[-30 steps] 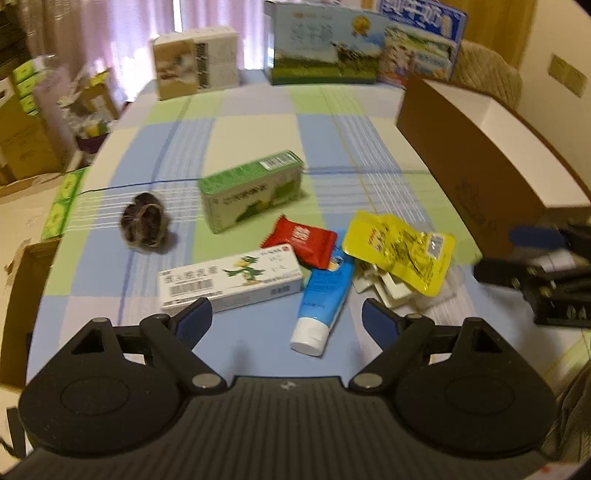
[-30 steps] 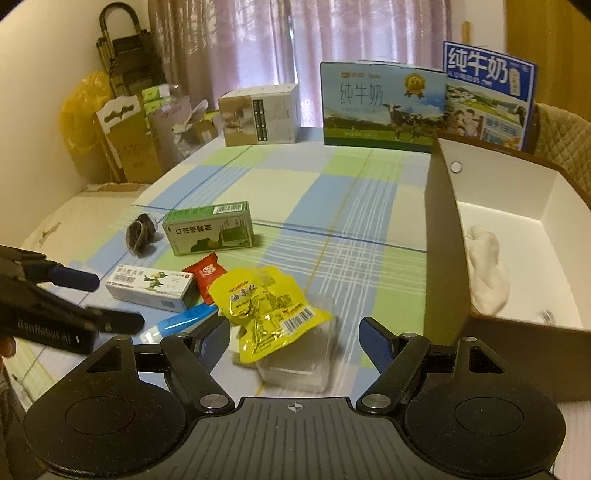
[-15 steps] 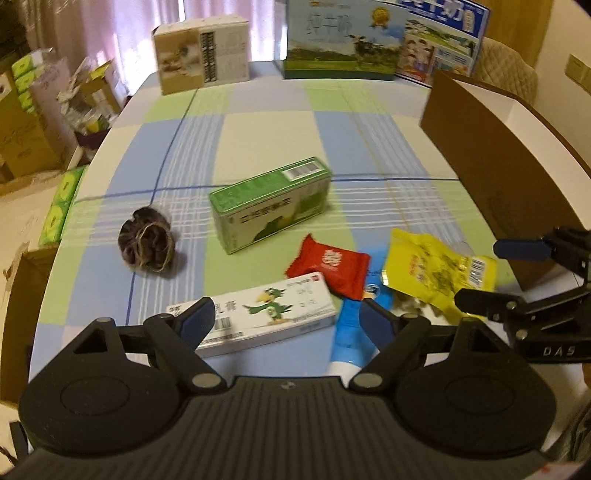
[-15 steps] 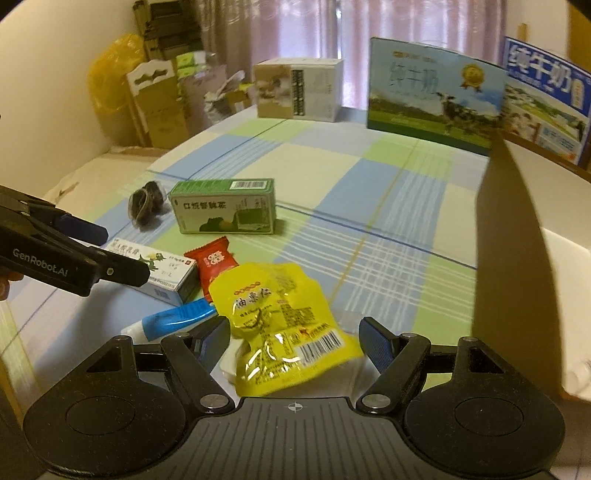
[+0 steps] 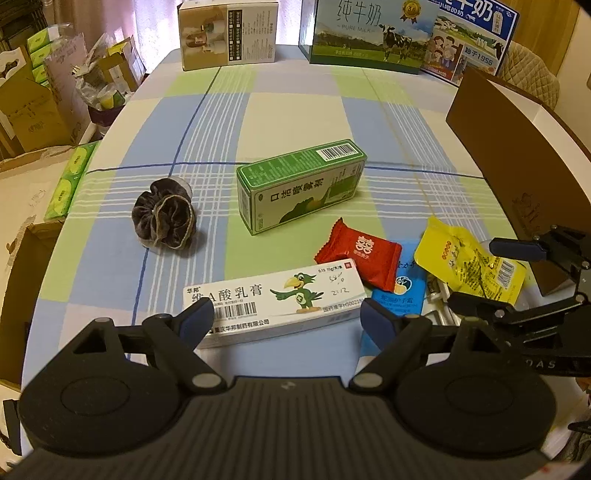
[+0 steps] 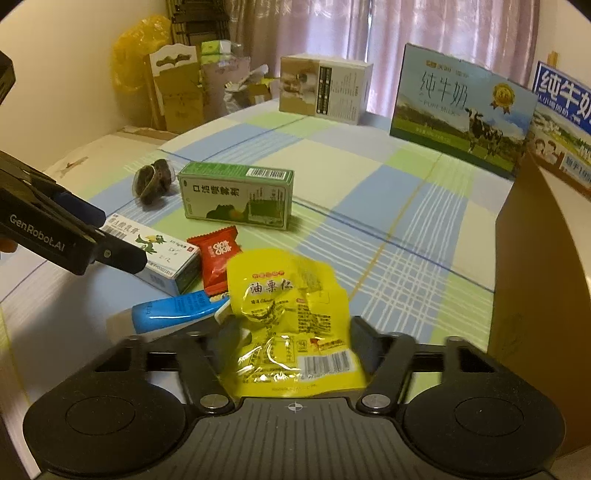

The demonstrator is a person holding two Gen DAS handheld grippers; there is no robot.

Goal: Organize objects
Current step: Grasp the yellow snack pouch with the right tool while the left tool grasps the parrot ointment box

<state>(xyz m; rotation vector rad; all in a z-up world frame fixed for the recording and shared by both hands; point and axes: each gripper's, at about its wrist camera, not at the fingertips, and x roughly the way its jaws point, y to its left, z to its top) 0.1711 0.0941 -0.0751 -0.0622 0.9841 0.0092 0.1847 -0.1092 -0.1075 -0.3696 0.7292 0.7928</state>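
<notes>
My left gripper [image 5: 286, 317] is open, its fingers on either side of the near edge of a white ointment box [image 5: 273, 299]. My right gripper [image 6: 291, 343] is open with a yellow snack pouch [image 6: 288, 317] lying between its fingers; it also shows in the left wrist view [image 5: 469, 264]. Beside them lie a red candy packet [image 5: 358, 254], a blue tube [image 6: 177, 310], a green box [image 5: 299, 184] and a dark scrunchie [image 5: 164, 216]. Something white lies partly hidden under the pouch.
A brown open carton [image 5: 517, 155] stands at the right edge of the checked tablecloth [image 5: 288, 107]. Milk cartons [image 5: 369, 33] and a beige box [image 5: 227, 33] stand at the far edge. Cardboard boxes [image 5: 29, 107] crowd the floor to the left.
Both grippers have moved forward and lower toward the pile. The left now straddles the white box's edge; the right has closed in until the yellow pouch lies between its fingers.
</notes>
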